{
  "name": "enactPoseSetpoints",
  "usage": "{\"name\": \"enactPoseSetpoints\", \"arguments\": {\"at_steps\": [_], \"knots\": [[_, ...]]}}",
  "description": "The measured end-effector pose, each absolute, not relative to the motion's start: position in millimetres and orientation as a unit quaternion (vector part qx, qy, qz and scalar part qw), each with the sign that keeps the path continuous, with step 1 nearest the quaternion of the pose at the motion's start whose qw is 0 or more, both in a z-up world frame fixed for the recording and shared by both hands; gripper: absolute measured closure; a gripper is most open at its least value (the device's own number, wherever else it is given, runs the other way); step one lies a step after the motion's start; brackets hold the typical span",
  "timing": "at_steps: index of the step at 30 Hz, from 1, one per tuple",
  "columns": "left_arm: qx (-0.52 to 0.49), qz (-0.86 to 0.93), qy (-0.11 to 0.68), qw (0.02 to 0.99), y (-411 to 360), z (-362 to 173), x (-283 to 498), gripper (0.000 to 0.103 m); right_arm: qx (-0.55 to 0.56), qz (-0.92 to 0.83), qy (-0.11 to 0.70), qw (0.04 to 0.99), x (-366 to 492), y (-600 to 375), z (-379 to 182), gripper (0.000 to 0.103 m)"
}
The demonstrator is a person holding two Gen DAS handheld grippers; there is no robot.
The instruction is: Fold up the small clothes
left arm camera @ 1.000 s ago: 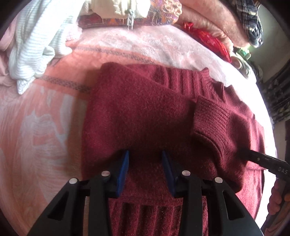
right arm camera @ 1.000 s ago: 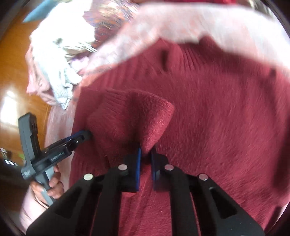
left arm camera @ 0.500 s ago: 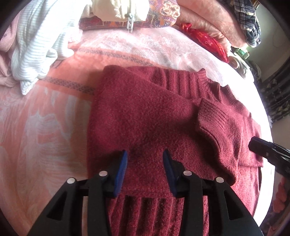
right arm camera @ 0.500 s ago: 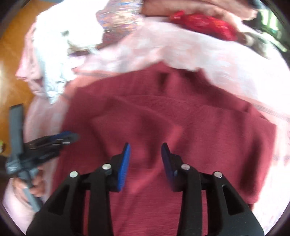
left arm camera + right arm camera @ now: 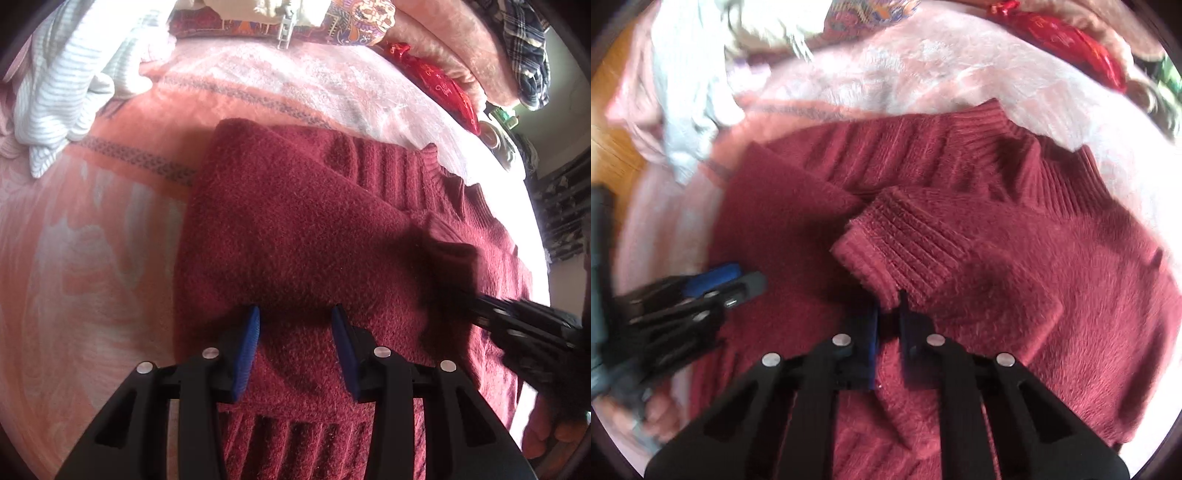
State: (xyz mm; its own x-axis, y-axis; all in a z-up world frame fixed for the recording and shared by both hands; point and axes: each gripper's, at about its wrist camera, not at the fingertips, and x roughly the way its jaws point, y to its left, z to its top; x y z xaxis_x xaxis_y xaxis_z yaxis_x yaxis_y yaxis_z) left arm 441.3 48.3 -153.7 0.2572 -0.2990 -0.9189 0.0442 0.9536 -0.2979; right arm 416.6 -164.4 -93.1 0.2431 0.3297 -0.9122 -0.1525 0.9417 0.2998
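Note:
A dark red knitted sweater (image 5: 314, 236) lies on a pink bed blanket (image 5: 96, 258), its left side folded over its body. My left gripper (image 5: 295, 332) is open and empty, low over the sweater near its ribbed hem. My right gripper (image 5: 888, 314) is shut on the edge of the sweater's ribbed sleeve cuff (image 5: 905, 251), which lies across the chest. The right gripper also shows in the left wrist view (image 5: 517, 328) at the sweater's right side. The left gripper shows blurred in the right wrist view (image 5: 713, 288).
A white striped garment (image 5: 66, 85) is heaped at the back left. A patterned cloth (image 5: 362, 18), a red satin pouch (image 5: 439, 85) and a plaid cloth (image 5: 524, 48) lie along the back. Wooden floor (image 5: 609, 122) shows beyond the bed's left edge.
My right gripper was shut on the sleeve, opened half a second ago, and is now shut again on the cuff's edge. My left gripper stayed open over the sweater.

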Motion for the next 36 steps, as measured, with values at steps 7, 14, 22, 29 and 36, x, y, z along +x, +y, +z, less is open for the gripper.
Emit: {"name": "enactPoseSetpoints", "arguments": {"at_steps": [7, 14, 22, 29, 36], "knots": [[-0.096, -0.101, 0.596, 0.791, 44, -154, 440, 0.060, 0.140, 0.136, 0.554, 0.809, 357, -261, -72, 0.093], [-0.055, -0.078, 0.587, 0.804, 26, -153, 436, 0.054, 0.174, 0.069, 0.576, 0.796, 308, -339, -117, 0.061], [-0.041, -0.056, 0.564, 0.823, 15, -139, 429, 0.054, 0.296, 0.111, 0.562, 0.764, 325, -364, -140, 0.056], [-0.006, -0.053, 0.560, 0.827, 0, -148, 431, 0.052, 0.264, 0.094, 0.570, 0.772, 325, -364, -132, 0.097], [0.003, -0.057, 0.565, 0.823, -2, -154, 433, 0.050, 0.255, 0.074, 0.575, 0.774, 320, -363, -146, 0.092]]}}
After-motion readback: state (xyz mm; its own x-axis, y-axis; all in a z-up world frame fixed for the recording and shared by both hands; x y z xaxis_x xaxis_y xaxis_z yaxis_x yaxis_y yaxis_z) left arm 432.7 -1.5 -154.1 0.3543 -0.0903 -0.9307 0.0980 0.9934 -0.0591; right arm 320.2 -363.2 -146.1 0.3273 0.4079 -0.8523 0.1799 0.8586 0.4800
